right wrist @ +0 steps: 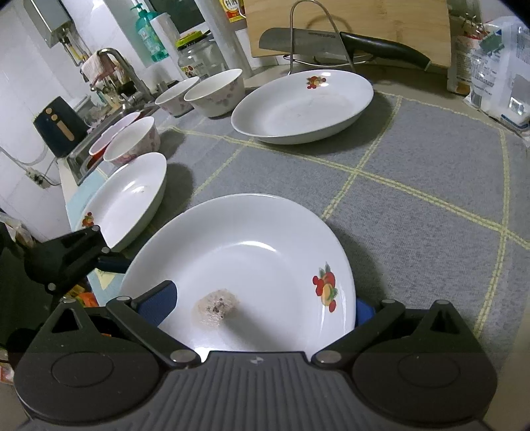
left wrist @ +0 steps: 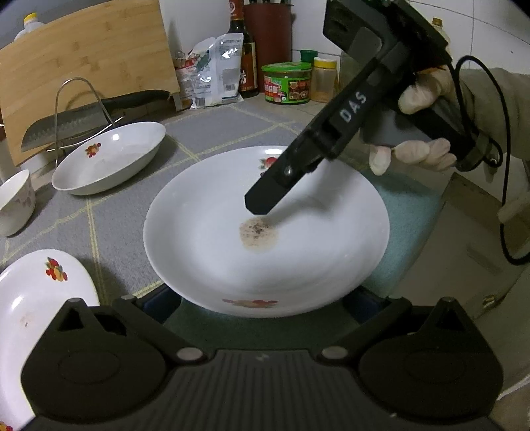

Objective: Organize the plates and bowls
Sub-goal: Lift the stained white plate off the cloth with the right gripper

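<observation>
- Left wrist view: the left gripper (left wrist: 261, 306) sits at 6 o'clock, its jaws spread on either side of the near rim of a white plate (left wrist: 212, 232); whether the pads touch the rim I cannot tell.
- That plate lies on a grey checked mat (left wrist: 232, 129) on the counter, with a brown stain (left wrist: 259, 234) near its middle.
- The right gripper (left wrist: 261, 199) reaches in from 2 o'clock, held by a gloved hand (left wrist: 417, 132), its tip over the plate's well.
- Right wrist view: the right gripper's jaws stand spread, one blue pad (right wrist: 155, 303) over the plate's inside at 8 o'clock, the other beyond the rim at 4 o'clock.
- A second plate (right wrist: 129, 199) lies at 10 o'clock.
- Bowls (right wrist: 132, 142) stand behind it.
- A third plate (right wrist: 298, 109) rests at 12 o'clock, before a knife (right wrist: 331, 41) and a cutting board (right wrist: 397, 20).
</observation>
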Demonstrator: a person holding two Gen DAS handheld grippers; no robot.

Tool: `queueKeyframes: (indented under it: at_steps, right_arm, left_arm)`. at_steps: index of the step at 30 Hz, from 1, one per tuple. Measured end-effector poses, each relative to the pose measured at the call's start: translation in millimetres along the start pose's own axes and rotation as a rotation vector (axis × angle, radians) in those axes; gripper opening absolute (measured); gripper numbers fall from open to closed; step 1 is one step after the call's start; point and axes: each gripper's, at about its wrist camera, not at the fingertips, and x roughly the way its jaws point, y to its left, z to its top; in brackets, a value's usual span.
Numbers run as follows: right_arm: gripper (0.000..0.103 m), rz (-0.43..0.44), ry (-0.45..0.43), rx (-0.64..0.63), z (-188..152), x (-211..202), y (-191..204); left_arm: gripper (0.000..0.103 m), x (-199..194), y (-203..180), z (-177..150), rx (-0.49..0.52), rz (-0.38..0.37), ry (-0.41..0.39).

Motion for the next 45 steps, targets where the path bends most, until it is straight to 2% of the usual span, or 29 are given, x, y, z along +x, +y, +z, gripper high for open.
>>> queueKeyframes:
  at_steps: [16, 24, 45]
  right_arm:
    - [0.103, -0.046, -0.065, -0.029, 7.6, -32.7, -18.1]
    - [0.103, -0.071, -0.092, -0.014, 10.3, -47.6, -49.0]
    - [0.103, -0.129, -0.114, -0.002, 29.4, -45.8, -110.4]
  left_arm:
    - [0.102, 10.0, -5.9, 29.4, 0.013, 0.006, -0.04]
    - [0.102, 36.0, -21.5, 55.0, 0.021, -0.011, -0.049]
    - [0.102, 97.8, -16.9, 93.2, 0.051, -0.024, -0.039]
